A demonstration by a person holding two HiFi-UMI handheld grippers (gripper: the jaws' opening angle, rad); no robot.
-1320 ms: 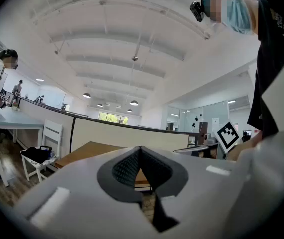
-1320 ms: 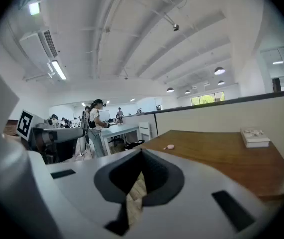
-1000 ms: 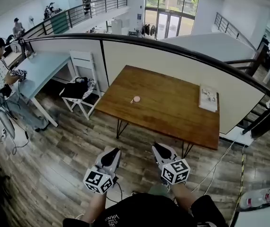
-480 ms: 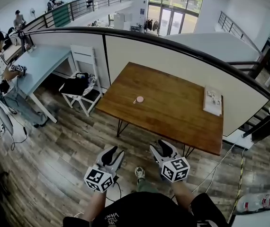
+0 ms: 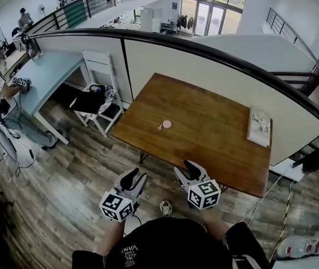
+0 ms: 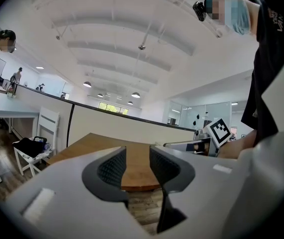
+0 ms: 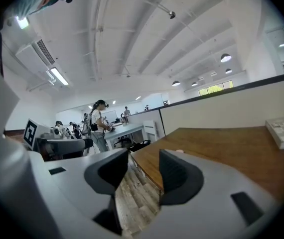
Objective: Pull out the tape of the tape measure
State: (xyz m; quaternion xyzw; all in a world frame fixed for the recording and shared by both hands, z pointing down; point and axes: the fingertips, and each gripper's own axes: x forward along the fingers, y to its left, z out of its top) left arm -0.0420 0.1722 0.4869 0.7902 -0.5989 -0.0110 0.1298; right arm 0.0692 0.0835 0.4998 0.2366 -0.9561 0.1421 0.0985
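**One wooden table, two things on it**

A brown rectangular wooden table (image 5: 204, 144) on thin dark legs stands on a wood-plank floor (image 5: 64, 178), its far edge against a pale partition. A small round pink tape measure (image 5: 167, 124) lies toward the table's left end, about midway between the near and far edges. By the far right corner lies what looks like a white flat book (image 5: 259, 126), well apart from it.

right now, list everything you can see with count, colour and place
table: one, brown wood, ahead of the person
tape measure: one, pink, on the table's left half
book: one, white, at the table's right edge
chair: one, white, left of the table
bag: one, black, on the chair
desk: one, pale blue, far left
left gripper: grey, jaws just opened, empty, short of the table
right gripper: grey, jaws just opened, empty, short of the table
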